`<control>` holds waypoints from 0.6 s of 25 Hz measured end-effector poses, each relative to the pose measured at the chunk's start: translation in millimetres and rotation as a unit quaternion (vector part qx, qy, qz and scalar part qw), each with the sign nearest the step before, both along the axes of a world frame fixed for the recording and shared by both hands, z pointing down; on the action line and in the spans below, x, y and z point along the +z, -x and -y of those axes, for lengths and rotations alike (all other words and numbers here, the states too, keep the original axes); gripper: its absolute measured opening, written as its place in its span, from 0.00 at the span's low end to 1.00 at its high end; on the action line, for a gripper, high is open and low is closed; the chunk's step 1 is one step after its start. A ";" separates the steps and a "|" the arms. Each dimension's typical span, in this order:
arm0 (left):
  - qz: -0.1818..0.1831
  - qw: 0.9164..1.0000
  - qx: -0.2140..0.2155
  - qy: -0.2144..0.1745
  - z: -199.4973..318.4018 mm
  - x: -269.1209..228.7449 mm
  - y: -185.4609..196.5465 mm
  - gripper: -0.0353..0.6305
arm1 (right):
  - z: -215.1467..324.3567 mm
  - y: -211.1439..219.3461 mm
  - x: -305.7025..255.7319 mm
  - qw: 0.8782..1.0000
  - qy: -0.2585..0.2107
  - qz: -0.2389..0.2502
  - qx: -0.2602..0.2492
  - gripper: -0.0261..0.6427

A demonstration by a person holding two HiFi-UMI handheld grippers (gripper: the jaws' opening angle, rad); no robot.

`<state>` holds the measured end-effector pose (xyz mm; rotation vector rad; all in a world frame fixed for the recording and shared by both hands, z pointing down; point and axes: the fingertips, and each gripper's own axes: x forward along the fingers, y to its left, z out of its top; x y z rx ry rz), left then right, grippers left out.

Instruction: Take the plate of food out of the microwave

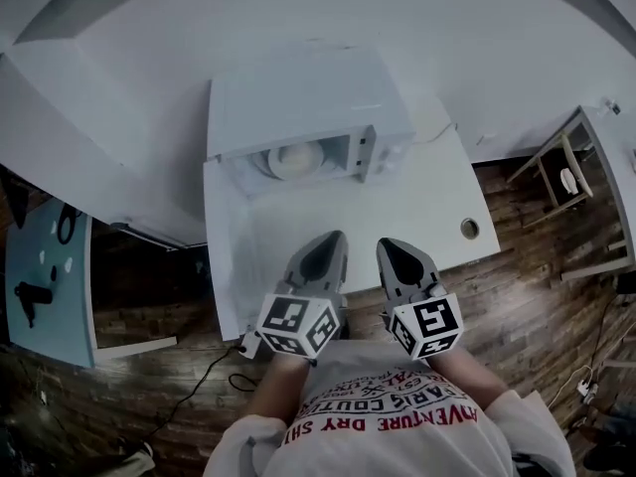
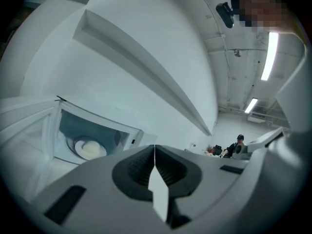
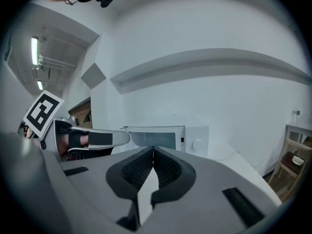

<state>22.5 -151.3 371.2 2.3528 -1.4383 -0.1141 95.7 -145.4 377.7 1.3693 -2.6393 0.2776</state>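
Head view: microwave sits at far side of white table, door open, cavity facing the person. Plate of food is inside the cavity, on the floor of the oven, pale round heap on it. Left gripper and right gripper are side by side in front of the microwave, well short of it, tips pointing at it, over the table's near half. Neither touches the plate.

Left gripper view: jaws pressed together, seam closed, nothing btwn them. Looks into the cavity at an angle, so plate shows clearly, w/ open door panel to the left of the microwave. Only this view shows a seated person far off, right of the microwave.

Right gripper view: jaws also closed tight, empty. Sees microwave front square-on incl. knob, but plate can't be made out here. Wooden stool stands right of the microwave, also seen in head view.
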 end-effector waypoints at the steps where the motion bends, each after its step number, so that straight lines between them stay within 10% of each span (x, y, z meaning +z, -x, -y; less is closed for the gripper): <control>1: 0.000 1.000 -0.002 0.003 13.6 1.6 3.2 0.06 | 15.3 3.9 -0.8 1.000 0.001 0.000 0.000 0.06; 15: 0.002 0.995 -0.085 0.055 105.0 35.1 46.7 0.06 | 130.8 40.9 15.1 0.998 0.028 0.001 -0.054 0.06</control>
